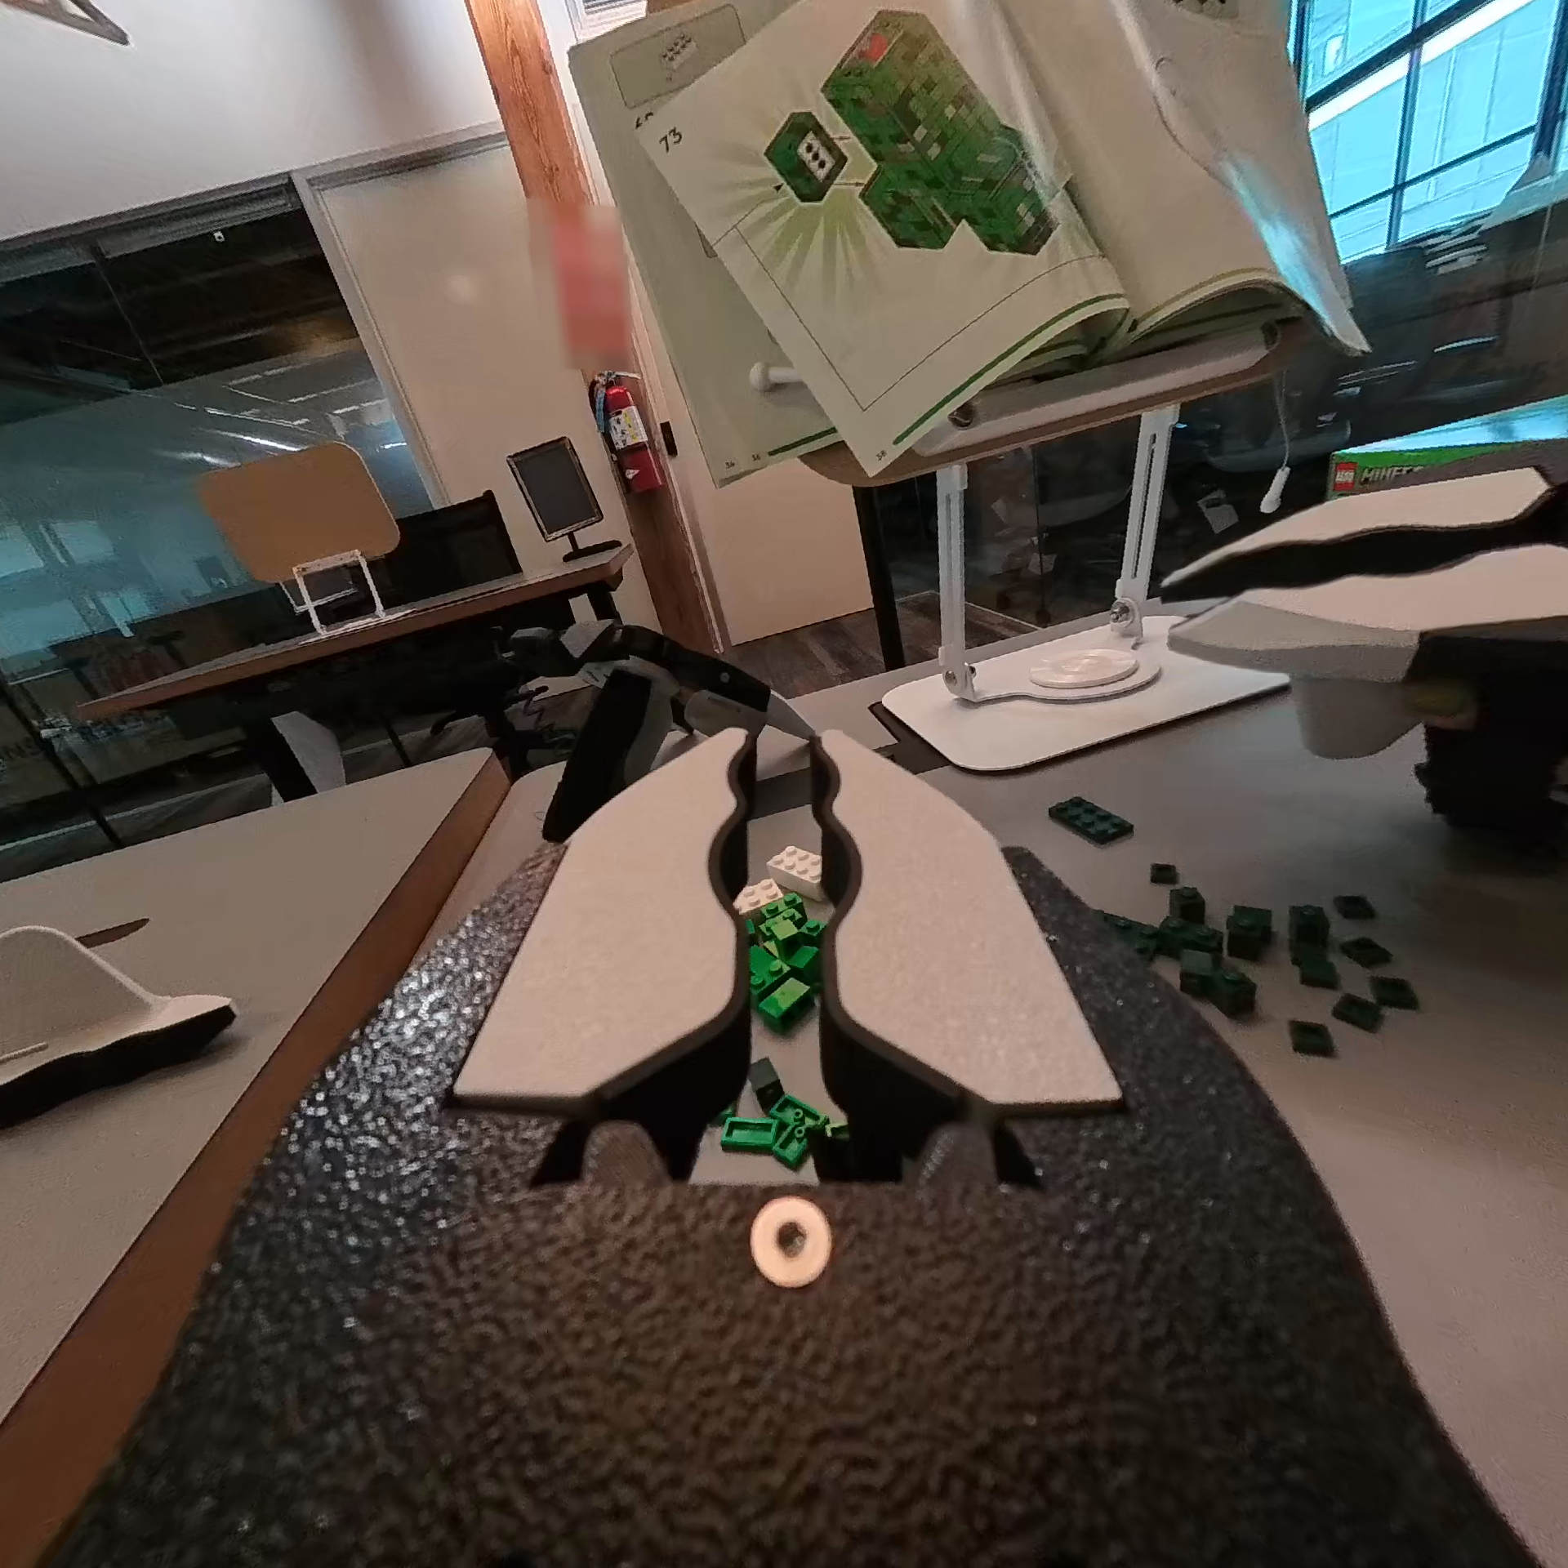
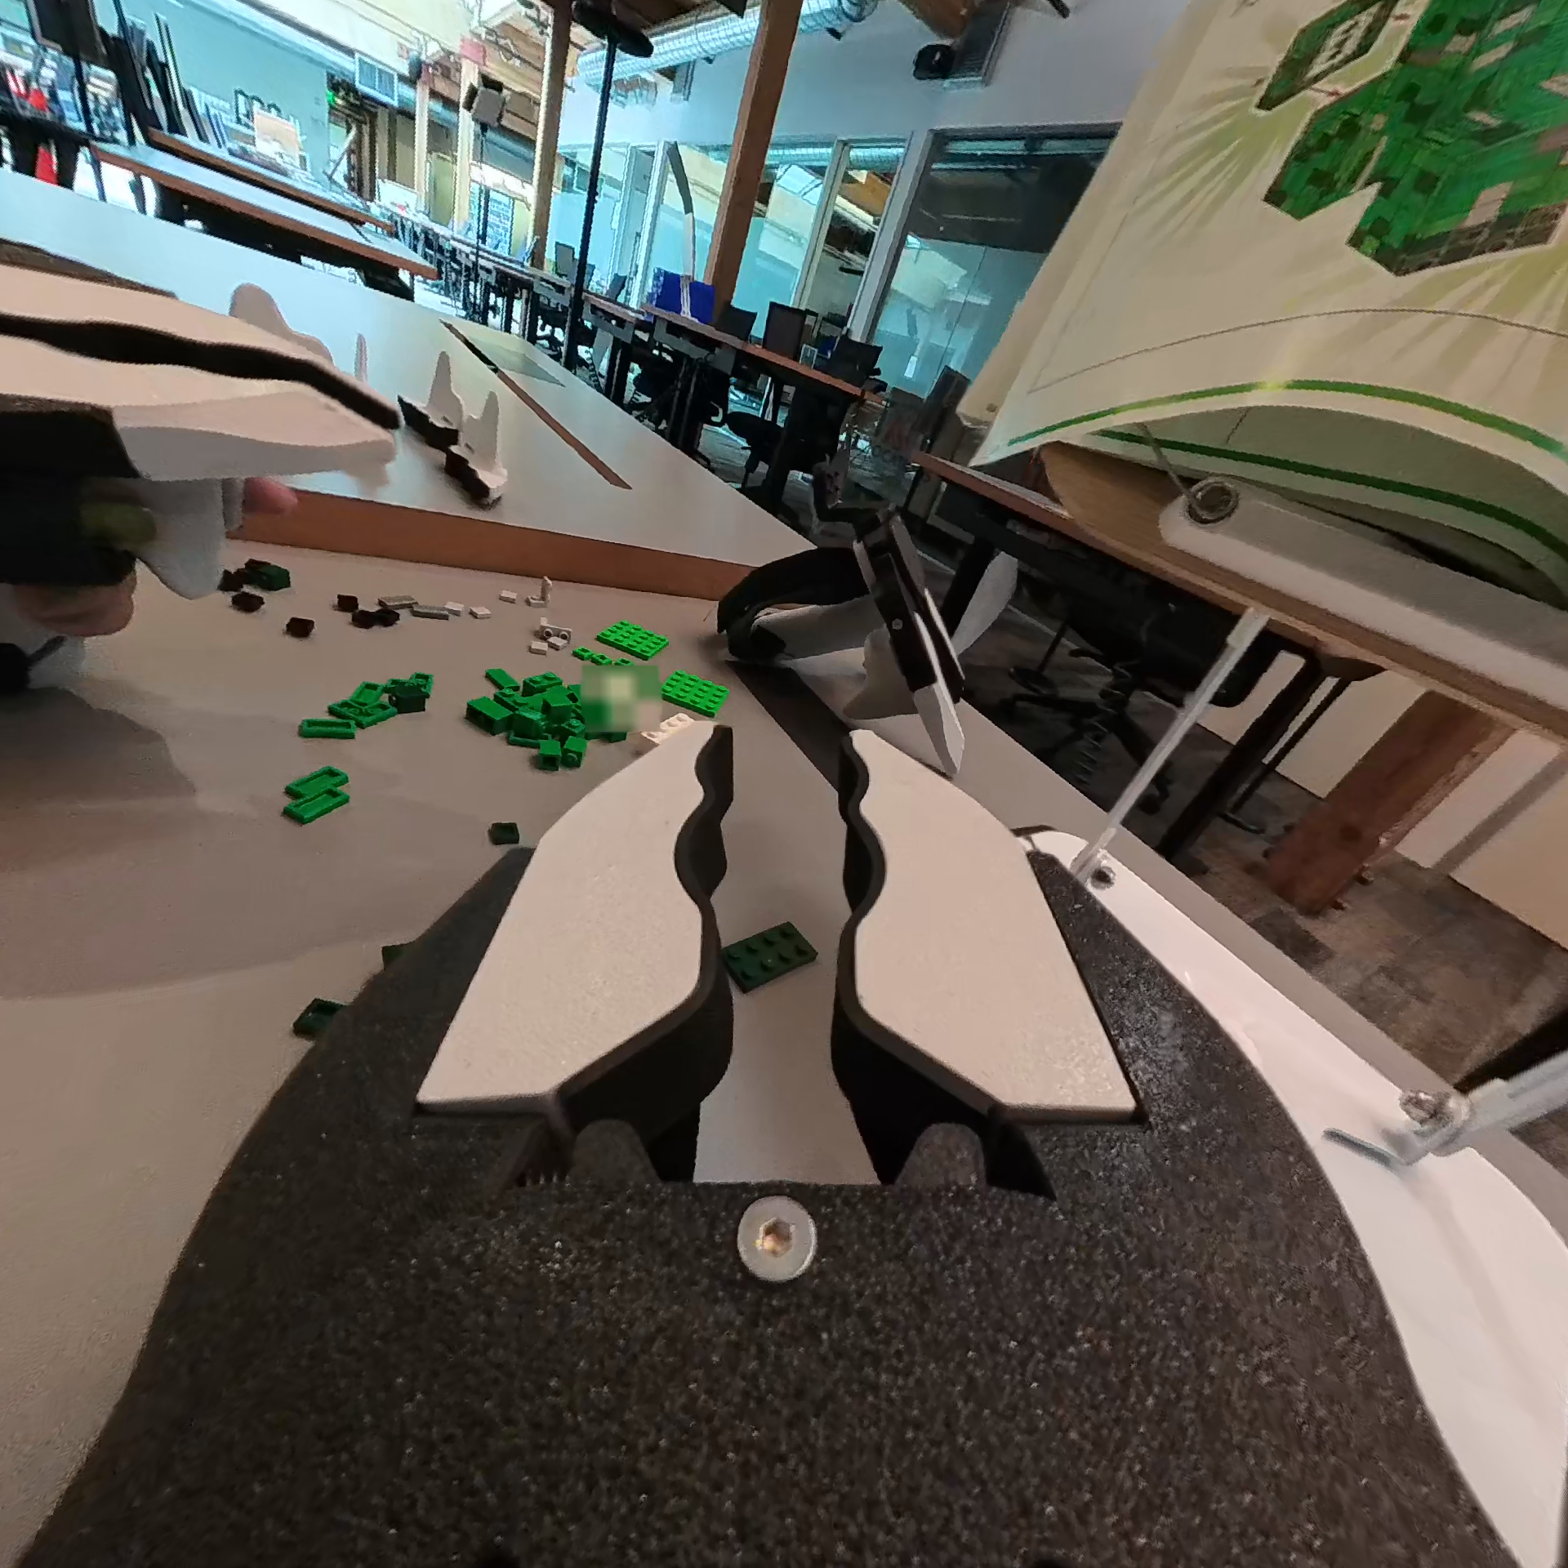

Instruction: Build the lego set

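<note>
My left gripper (image 1: 782, 751) is narrowly open and empty. It hovers over a pile of bright green bricks (image 1: 785, 963) and two white bricks (image 1: 798, 870). My right gripper (image 2: 785, 751) is open and empty, low over the table, with a dark green plate (image 2: 768, 954) lying on the table between its fingers. The bright green pile (image 2: 534, 713) lies ahead of it to the left, beside two green plates (image 2: 632, 636). Loose dark green pieces (image 1: 1256, 950) lie to the right of my left gripper. The right gripper also shows in the left wrist view (image 1: 1188, 607), and the left gripper in the right wrist view (image 2: 373, 428).
An open instruction booklet (image 1: 891, 212) rests on a white stand (image 1: 1061, 713) at the back right. A spare gripper (image 2: 891, 628) lies behind the bricks. Black pieces (image 2: 297, 598) and small grey and white pieces (image 2: 441, 607) lie at the far left. A lego box (image 1: 1374, 475) stands behind. My right fingertips sit around 15 cm from my left ones.
</note>
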`<state>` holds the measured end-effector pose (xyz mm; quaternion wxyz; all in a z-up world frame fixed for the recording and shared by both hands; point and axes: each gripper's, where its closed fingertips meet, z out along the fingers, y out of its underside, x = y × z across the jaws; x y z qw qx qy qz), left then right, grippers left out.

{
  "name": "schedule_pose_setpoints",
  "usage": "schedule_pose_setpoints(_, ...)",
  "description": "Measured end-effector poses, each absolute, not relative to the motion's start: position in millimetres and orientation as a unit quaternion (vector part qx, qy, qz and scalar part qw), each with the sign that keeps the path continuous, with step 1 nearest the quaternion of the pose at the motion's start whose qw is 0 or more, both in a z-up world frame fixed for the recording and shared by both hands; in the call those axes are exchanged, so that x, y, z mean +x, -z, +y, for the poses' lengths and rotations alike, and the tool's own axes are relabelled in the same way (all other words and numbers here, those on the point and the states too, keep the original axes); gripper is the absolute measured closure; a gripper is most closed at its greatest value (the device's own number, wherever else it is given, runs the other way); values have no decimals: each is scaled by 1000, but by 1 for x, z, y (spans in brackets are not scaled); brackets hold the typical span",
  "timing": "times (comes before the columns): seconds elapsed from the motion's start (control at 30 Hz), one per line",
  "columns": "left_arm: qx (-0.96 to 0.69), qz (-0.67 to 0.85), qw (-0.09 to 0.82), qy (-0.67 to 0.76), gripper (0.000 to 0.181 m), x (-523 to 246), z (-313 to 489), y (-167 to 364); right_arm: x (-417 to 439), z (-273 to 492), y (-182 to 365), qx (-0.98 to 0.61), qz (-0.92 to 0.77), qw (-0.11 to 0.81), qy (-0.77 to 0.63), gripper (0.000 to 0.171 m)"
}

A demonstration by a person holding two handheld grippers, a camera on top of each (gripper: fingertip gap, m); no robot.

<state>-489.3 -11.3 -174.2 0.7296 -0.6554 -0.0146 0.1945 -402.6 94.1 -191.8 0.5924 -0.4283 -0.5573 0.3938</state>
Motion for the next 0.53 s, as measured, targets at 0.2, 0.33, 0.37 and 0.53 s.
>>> schedule_pose_setpoints(0.2,-657,-9,728,-196,169,-488,-10,175,-407,86,194,-379,-592,640,-310,145)
schedule_pose_setpoints(0.33,-658,-6,727,-197,170,-486,-10,175,-405,82,189,-351,-595,669,-276,151)
schedule_pose_setpoints(0.37,-658,-6,727,-197,170,-486,-9,175,-404,84,187,-348,-590,677,-270,153)
schedule_pose_setpoints(0.53,-658,-4,727,-196,171,-485,-9,175,-392,99,170,-354,-540,725,-239,165)
